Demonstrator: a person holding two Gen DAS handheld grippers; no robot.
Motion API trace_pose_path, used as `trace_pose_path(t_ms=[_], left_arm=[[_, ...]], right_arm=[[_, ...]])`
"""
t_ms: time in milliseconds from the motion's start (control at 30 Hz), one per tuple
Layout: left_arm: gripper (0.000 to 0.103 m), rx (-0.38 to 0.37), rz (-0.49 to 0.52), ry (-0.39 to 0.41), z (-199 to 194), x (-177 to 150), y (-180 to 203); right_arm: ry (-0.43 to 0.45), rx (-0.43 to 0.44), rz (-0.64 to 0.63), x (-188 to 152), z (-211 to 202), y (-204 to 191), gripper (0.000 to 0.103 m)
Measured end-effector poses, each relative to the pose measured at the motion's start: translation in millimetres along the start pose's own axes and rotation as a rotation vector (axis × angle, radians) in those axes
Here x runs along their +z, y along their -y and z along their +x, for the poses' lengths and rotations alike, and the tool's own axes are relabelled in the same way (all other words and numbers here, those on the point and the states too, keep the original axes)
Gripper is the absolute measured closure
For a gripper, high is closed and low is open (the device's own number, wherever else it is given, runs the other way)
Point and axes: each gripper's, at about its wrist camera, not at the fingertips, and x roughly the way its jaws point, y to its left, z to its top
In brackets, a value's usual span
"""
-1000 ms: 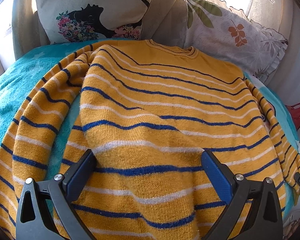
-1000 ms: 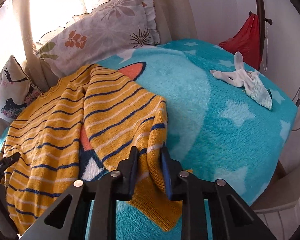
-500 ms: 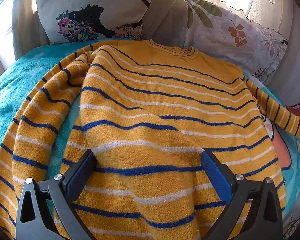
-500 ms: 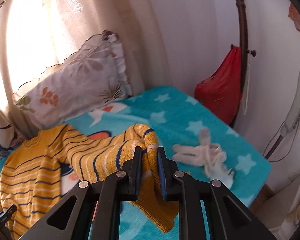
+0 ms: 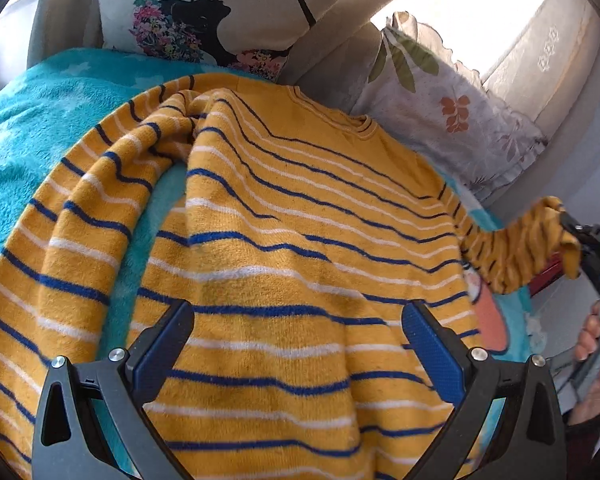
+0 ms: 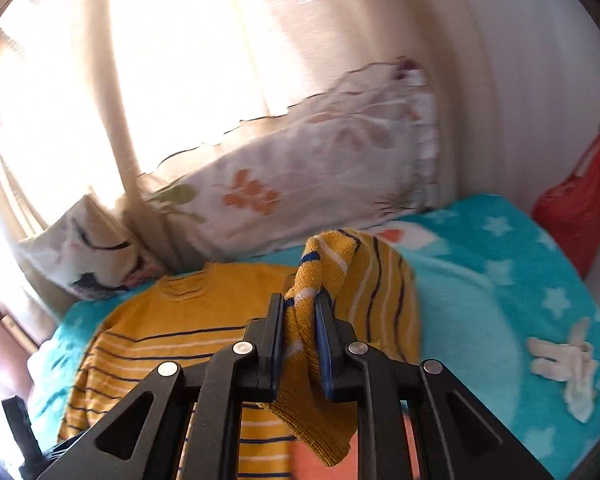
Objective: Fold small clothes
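Observation:
A yellow sweater with blue and white stripes lies spread on a teal blanket, collar toward the pillows. My left gripper is open, low over the sweater's lower body, holding nothing. The left sleeve curves along the sweater's left side. My right gripper is shut on the cuff of the right sleeve and holds it lifted above the sweater's body. In the left wrist view the lifted sleeve stretches to the right gripper at the right edge.
Two patterned pillows lean against the curtain at the back. A white small garment lies on the blanket at the right. A red bag hangs by the wall at the right.
My right gripper has lifted the right sleeve off the blanket and swung it up and toward the sweater's body. The left gripper stays open and has shifted slightly.

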Motion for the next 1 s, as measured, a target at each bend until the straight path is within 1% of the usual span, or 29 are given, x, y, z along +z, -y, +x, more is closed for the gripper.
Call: trace_pose_path(t_ms=[33, 100, 133, 200, 300, 367, 433, 533, 600, 633, 700, 800, 833, 900, 933, 1000], left_arm=[[0.000, -0.015, -0.015, 0.014, -12.0, 2.6, -4.0], [0.000, -0.003, -0.033, 0.062, -37.9, 7.7, -15.2], [0.000, 0.026, -0.038, 0.091, -50.1, 9.7, -22.3], [0.000, 0.100, -0.058, 0.137, -70.0, 12.9, -39.1], [0.000, 0.203, -0.104, 0.180, -93.3, 13.0, -68.0], [0.000, 0.256, -0.141, 0.191, -103.8, 12.1, -87.5], [0.000, 0.289, -0.182, 0.196, -112.3, 11.3, -105.6], [0.000, 0.325, -0.223, 0.204, -122.6, 9.0, -126.5], [0.000, 0.345, -0.238, 0.196, -122.4, 8.7, -132.9], [0.000, 0.348, -0.246, 0.188, -121.7, 8.5, -134.2], [0.000, 0.341, -0.252, 0.175, -119.0, 9.2, -135.8], [0.000, 0.336, -0.246, 0.151, -113.1, 9.2, -132.0], [0.000, 0.334, -0.244, 0.143, -112.1, 8.6, -131.5], [0.000, 0.332, -0.248, 0.131, -109.4, 8.8, -131.1], [0.000, 0.336, -0.252, 0.132, -110.0, 8.7, -133.4], [0.000, 0.351, -0.268, 0.136, -111.3, 9.1, -139.6]], right_arm=[[-0.026, 0.069, -0.009, -1.9, 13.5, -20.4, 0.087], [-0.081, 0.197, -0.020, -3.9, 42.1, -59.9, 0.087], [-0.106, 0.247, -0.034, -5.8, 57.3, -80.3, 0.087], [-0.152, 0.314, -0.074, -12.1, 87.0, -119.0, 0.087], [-0.239, 0.383, -0.116, -27.4, 132.3, -173.7, 0.087], [-0.271, 0.387, -0.154, -38.4, 158.3, -201.8, 0.087], [-0.304, 0.389, -0.180, -51.2, 179.4, -221.6, 0.087], [-0.355, 0.405, -0.178, -67.8, 204.0, -239.6, 0.087], [-0.380, 0.430, -0.172, -72.6, 218.7, -249.0, 0.087], [-0.393, 0.447, -0.175, -74.0, 222.1, -252.5, 0.087], [-0.412, 0.449, -0.208, -78.9, 229.4, -263.7, 0.085], [-0.455, 0.465, -0.241, -82.4, 241.2, -268.0, 0.069], [-0.473, 0.478, -0.240, -82.1, 242.2, -267.2, 0.062], [-0.486, 0.517, -0.247, -82.1, 233.7, -263.3, 0.057], [-0.489, 0.541, -0.257, -83.1, 228.8, -262.0, 0.052], [-0.492, 0.596, -0.267, -83.5, 214.0, -257.8, 0.050]])
